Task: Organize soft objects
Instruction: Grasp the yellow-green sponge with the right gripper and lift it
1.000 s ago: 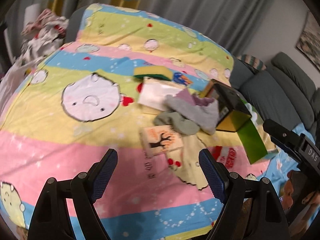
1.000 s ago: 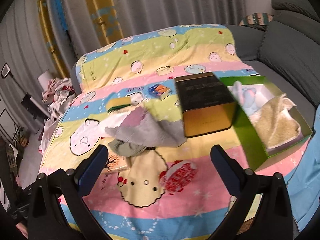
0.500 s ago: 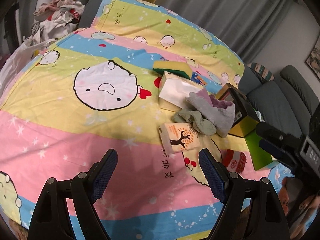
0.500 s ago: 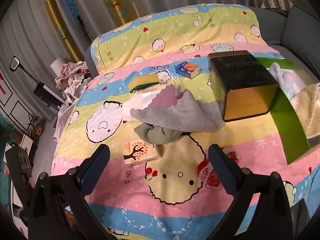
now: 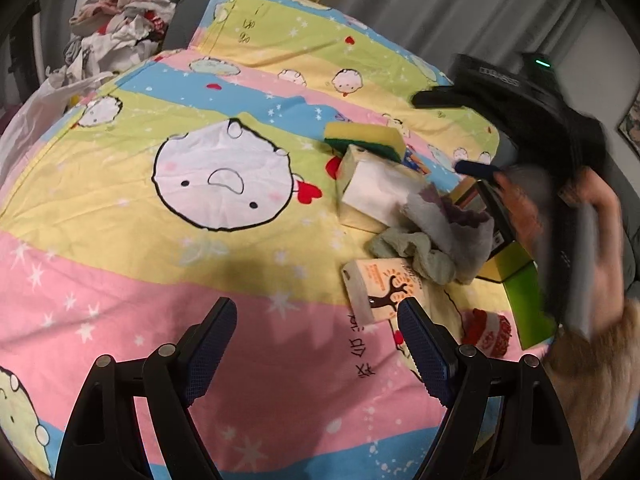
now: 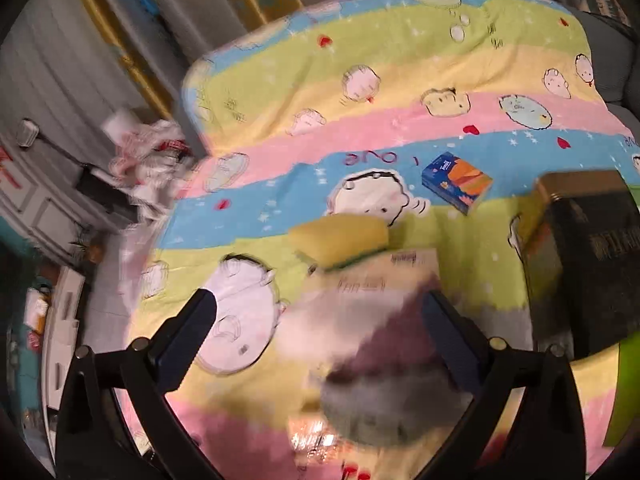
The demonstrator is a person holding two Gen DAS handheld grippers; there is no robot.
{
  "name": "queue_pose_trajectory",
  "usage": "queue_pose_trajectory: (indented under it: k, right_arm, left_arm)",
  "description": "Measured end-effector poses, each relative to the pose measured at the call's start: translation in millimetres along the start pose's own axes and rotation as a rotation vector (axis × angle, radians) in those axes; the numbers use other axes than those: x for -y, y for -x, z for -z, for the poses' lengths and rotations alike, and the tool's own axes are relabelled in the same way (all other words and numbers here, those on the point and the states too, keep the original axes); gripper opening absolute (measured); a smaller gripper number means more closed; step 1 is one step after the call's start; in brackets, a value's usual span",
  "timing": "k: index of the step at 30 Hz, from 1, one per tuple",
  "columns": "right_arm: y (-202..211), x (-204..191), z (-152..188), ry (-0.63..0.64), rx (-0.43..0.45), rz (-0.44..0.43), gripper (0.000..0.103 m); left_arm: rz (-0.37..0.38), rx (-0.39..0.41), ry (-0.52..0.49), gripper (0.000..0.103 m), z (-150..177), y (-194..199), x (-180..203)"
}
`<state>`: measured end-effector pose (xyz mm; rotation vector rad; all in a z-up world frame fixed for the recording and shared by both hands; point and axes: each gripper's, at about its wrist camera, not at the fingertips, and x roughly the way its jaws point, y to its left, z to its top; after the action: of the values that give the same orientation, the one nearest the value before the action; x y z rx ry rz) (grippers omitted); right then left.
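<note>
A grey and purple cloth (image 5: 452, 220) lies crumpled on the cartoon bedsheet (image 5: 200, 240), over a pale green cloth (image 5: 416, 252). A yellow-green sponge (image 5: 362, 138) rests behind a white tissue pack (image 5: 372, 192). My left gripper (image 5: 316, 320) is open and empty, low over the pink stripe. My right gripper (image 6: 320, 316) is open, just above the blurred grey and purple cloth (image 6: 380, 336), with the sponge (image 6: 340, 240) beyond it. It also shows in the left wrist view (image 5: 460, 136), held by a hand.
An orange tissue pack (image 5: 380, 288) and a red-white round item (image 5: 486, 332) lie near the cloths. A black-gold tin (image 6: 580, 256) and a green box (image 5: 524, 300) stand at the right. A small blue box (image 6: 456, 182) lies farther back. A clothes pile (image 5: 116, 36) sits off the bed's left.
My right gripper has moved forward and down over the grey and purple cloth, and now enters the left wrist view. The left gripper has drifted left and stays open.
</note>
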<state>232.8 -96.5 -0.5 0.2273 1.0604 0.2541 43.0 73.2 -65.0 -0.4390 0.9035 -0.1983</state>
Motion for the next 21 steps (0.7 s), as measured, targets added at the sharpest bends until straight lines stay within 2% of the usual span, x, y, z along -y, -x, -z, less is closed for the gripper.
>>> queue_pose_trajectory:
  k: [3, 7, 9, 10, 11, 12, 14, 17, 21]
  right_arm:
    - [-37.0, -1.9, -16.5, 0.022, -0.063, 0.027, 0.102]
    - [-66.0, 3.0, -26.6, 0.026, -0.100, 0.060, 0.102]
    - [-72.6, 6.2, -27.3, 0.019, -0.110, 0.031, 0.095]
    - [-73.7, 7.0, -28.1, 0.021, -0.113, 0.027, 0.079]
    - [-74.6, 7.9, -28.1, 0.024, -0.117, 0.022, 0.070]
    - [-75.1, 9.3, -28.2, 0.018, -0.111, 0.015, 0.070]
    - [-67.7, 11.3, -25.3, -0.002, -0.081, -0.011, 0.065]
    - [-40.0, 7.0, -17.1, 0.020, -0.037, -0.049, 0.064]
    - [20.2, -2.4, 16.7, 0.101, 0.038, -0.140, 0.065]
  left_arm:
    - [0.000, -0.017, 0.006, 0.083, -1.0, -5.0, -5.3]
    - [0.013, -0.034, 0.016, 0.083, -1.0, -9.0, -11.0]
    - [0.007, -0.038, 0.024, 0.083, -1.3, -10.9, -13.7]
    - [0.004, -0.041, 0.030, 0.083, -1.7, -11.7, -16.1]
    - [0.003, -0.042, 0.036, 0.083, -2.2, -12.0, -17.6]
    - [0.002, -0.044, 0.043, 0.083, -2.6, -12.4, -19.1]
    - [0.009, -0.039, 0.058, 0.083, -2.2, -10.8, -21.8]
    - [0.014, -0.027, 0.078, 0.083, -1.6, -5.1, -24.1]
    - [0.011, -0.011, 0.089, 0.083, 0.1, 4.4, -22.5]
